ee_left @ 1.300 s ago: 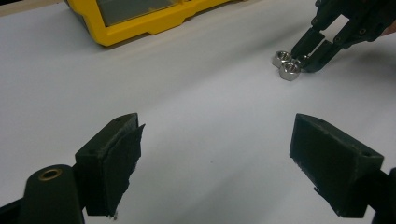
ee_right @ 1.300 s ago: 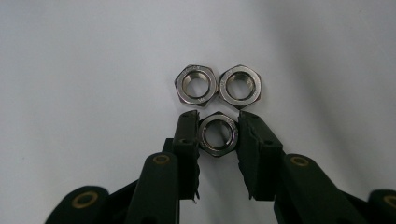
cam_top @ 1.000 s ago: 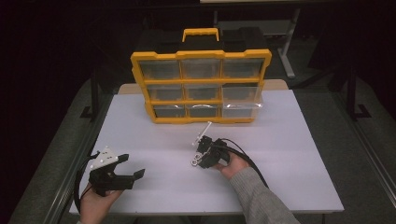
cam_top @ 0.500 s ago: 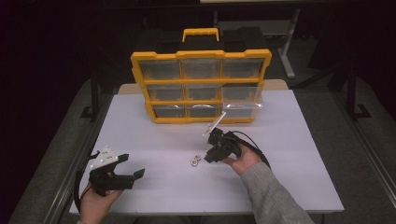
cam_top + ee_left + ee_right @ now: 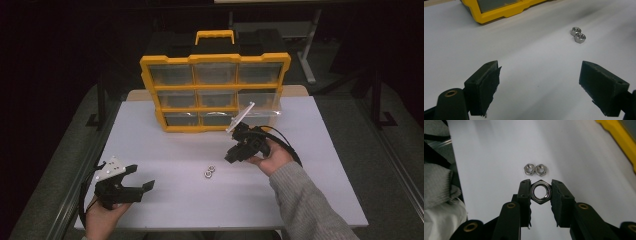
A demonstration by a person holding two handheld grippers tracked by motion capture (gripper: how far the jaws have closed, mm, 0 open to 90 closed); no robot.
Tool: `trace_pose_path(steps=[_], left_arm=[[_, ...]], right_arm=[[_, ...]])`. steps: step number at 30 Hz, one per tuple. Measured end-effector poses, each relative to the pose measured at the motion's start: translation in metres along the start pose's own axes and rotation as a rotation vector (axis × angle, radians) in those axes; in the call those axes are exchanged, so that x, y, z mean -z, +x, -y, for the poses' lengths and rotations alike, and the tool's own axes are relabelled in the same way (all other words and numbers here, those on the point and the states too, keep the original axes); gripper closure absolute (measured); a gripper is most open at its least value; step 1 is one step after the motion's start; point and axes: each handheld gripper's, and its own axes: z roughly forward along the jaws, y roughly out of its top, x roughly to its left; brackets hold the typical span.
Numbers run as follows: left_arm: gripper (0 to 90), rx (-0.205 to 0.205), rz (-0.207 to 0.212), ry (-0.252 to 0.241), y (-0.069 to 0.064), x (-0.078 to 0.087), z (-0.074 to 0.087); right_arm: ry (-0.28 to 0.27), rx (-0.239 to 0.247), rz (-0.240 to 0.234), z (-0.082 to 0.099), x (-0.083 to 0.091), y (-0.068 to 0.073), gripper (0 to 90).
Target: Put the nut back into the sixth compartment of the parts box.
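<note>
Nut [image 5: 540,192] between right gripper [image 5: 540,192] jaws

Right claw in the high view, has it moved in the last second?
Yes. The right claw lifted off the two small steel hex nuts, toward the yellow plastic compartment organizer, carrying another hex nut.

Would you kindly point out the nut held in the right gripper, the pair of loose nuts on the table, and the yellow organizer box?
held nut [image 5: 540,191]: right gripper view, its metal ring.
loose nuts [image 5: 209,172]: high view, where the two meet.
organizer box [image 5: 215,58]: high view, top yellow frame.
</note>
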Motion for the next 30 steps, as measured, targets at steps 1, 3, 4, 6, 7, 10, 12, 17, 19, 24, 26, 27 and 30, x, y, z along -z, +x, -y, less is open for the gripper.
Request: trace_pose_path(steps=[1,3,4,6,7,10,12,17,19,24,26,27,30], left_arm=[[16.4,0.0,0.0,0.0,0.0,0.0,0.0],[16.4,-0.001,0.0,0.0,0.0,0.0,0.0],[16.4,-0.001,-0.001,0.0,0.0,0.0,0.0],[16.4,-0.004,-0.001,0.0,0.0,0.0,0.0],[16.4,-0.005,-0.002,-0.001,0.0,0.0,0.0],[16.4,-0.002,-0.002,-0.003,0.0,0.0,0.0],[16.4,-0.004,-0.002,-0.005,0.0,0.0,0.0],[16.4,-0.001,-0.002,-0.005,0.001,0.0,0.0],[16.4,-0.003,-0.003,-0.004,0.001,0.0,0.0],[16.4,0.002,-0.003,-0.009,0.001,0.0,0.0],[16.4,0.004,-0.002,-0.003,0.001,0.0,-0.001],[16.4,0.004,-0.002,-0.007,0.001,0.0,0.0],[16.4,0.001,-0.001,-0.003,0.001,0.0,-0.001]], right_arm=[[-0.008,-0.002,0.001,-0.001,0.005,0.0,69.1],[-0.022,-0.003,-0.005,-0.004,0.014,-0.002,69.1],[-0.024,-0.002,-0.003,-0.005,0.018,-0.003,69.1],[-0.033,-0.001,0.006,-0.008,0.027,-0.004,69.1],[-0.037,-0.002,0.01,-0.01,0.032,-0.005,69.1],[-0.044,0.011,0.02,-0.014,0.043,-0.007,69.1],[-0.047,0.013,0.027,-0.017,0.051,-0.008,69.1],[-0.055,0.005,0.044,-0.024,0.069,-0.013,69.1],[-0.059,0.0,0.052,-0.028,0.077,-0.014,69.1],[-0.069,0.002,0.077,-0.039,0.098,-0.018,69.1],[-0.074,-0.001,0.082,-0.043,0.106,-0.021,69.1],[-0.076,-0.004,0.081,-0.045,0.11,-0.022,69.1],[-0.08,-0.007,0.099,-0.05,0.12,-0.025,69.1]])
